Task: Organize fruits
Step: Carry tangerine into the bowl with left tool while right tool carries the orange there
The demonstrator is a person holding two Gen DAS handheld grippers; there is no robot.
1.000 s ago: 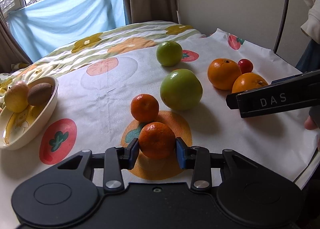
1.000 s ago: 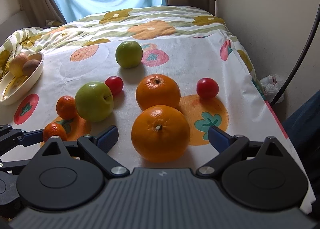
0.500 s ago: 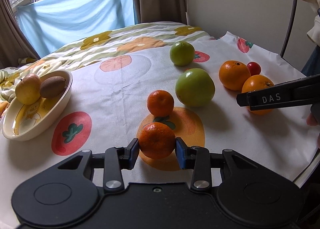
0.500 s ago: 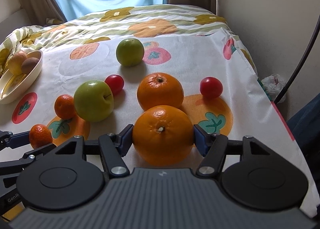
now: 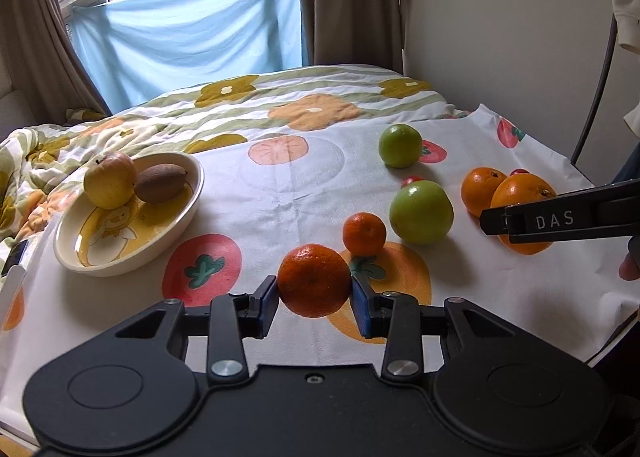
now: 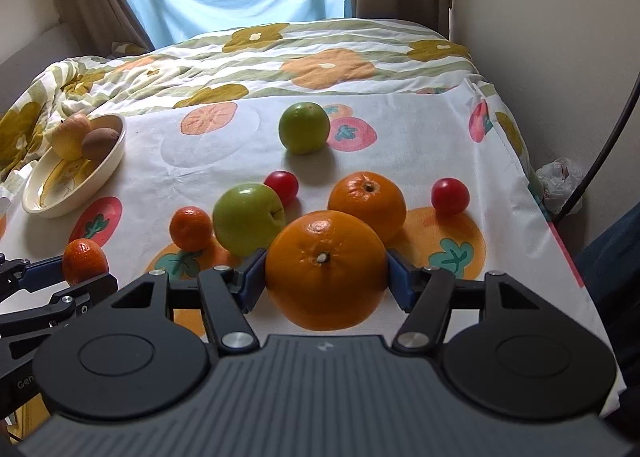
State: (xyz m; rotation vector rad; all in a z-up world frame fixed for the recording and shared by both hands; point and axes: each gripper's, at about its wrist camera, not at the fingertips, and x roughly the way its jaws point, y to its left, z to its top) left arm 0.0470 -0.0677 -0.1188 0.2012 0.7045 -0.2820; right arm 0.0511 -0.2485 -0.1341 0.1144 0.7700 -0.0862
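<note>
Pinching from both sides, a mandarin (image 5: pixel 314 280) is gripped by the left gripper (image 5: pixel 314 299) and an orange (image 6: pixel 325 269) by the right gripper (image 6: pixel 325 277), presumably for carrying to the bowl (image 5: pixel 188 213) ahead-left.

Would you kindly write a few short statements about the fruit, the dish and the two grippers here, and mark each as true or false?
1. The left gripper holds a mandarin. True.
2. The right gripper holds a green apple. False: it grips a large orange.
3. The dish holds a pear and a kiwi. True.
4. Three green apples lie on the cloth. False: two, one near, one far.
5. The second orange sits in the dish. False: it lies on the cloth.
</note>
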